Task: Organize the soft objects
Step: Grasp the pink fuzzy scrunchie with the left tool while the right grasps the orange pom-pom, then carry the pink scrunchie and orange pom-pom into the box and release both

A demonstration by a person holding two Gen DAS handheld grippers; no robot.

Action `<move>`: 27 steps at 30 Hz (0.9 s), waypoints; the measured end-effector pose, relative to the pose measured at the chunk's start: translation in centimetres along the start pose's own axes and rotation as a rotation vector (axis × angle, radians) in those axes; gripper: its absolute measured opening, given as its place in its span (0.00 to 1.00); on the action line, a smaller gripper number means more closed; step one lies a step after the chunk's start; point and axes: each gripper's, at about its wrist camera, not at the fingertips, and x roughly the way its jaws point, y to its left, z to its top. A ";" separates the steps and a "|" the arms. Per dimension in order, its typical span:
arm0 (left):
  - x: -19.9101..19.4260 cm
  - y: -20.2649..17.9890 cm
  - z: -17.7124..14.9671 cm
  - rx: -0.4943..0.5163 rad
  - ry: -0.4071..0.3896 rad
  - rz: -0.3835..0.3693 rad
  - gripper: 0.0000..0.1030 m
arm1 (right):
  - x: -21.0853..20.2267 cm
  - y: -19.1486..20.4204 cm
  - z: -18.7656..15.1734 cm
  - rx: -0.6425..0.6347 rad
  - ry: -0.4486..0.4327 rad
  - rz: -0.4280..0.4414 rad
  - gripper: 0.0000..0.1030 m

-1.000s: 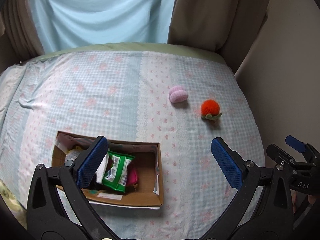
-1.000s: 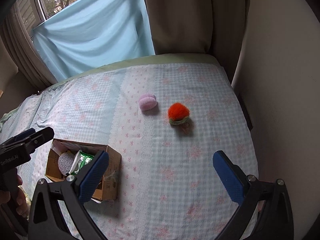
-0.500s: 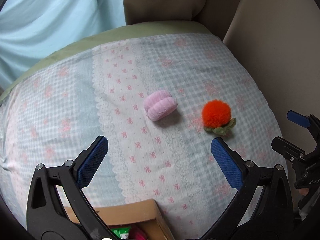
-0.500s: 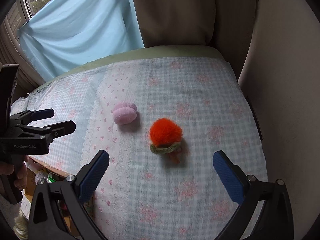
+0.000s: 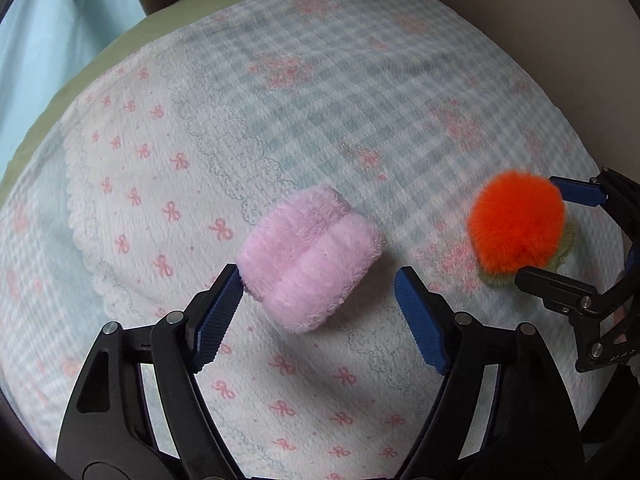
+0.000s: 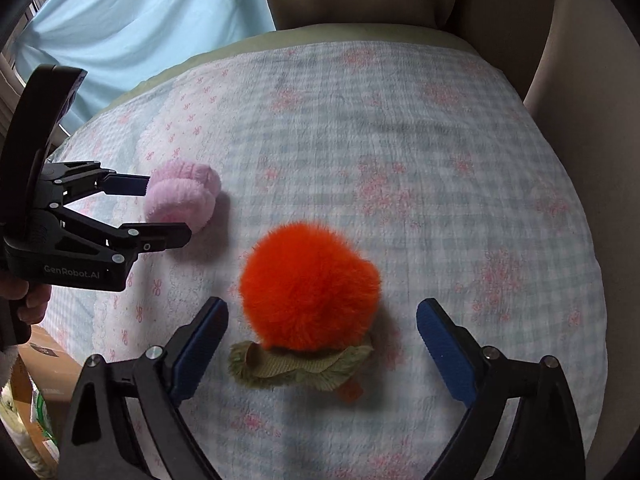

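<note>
Both claws have dropped from above the box onto the bed. The left claw [image 5: 318, 306] is closing around the pink plush [image 5: 310, 260], the right claw [image 6: 322, 350] around the orange pompom [image 6: 310, 286]; neither grips yet, so pickup looks imminent.

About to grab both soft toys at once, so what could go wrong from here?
1. The left tongs are closing with only the near end of the pink plush between them; it may squeeze out.
2. The right tongs, also closing, may pinch just the green leaf collar under the orange pompom.
</note>
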 end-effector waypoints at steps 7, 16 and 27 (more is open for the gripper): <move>0.6 1.7 1.3 -0.049 -0.029 -0.048 0.58 | 3.8 0.6 0.6 -0.044 0.044 0.013 0.49; 0.3 1.8 1.8 -0.076 -0.042 -0.076 0.31 | 4.4 1.2 1.0 -0.035 0.042 0.016 0.36; -2.7 1.4 1.8 -0.115 -0.082 -0.068 0.20 | 3.2 1.8 1.5 -0.012 0.024 0.019 0.33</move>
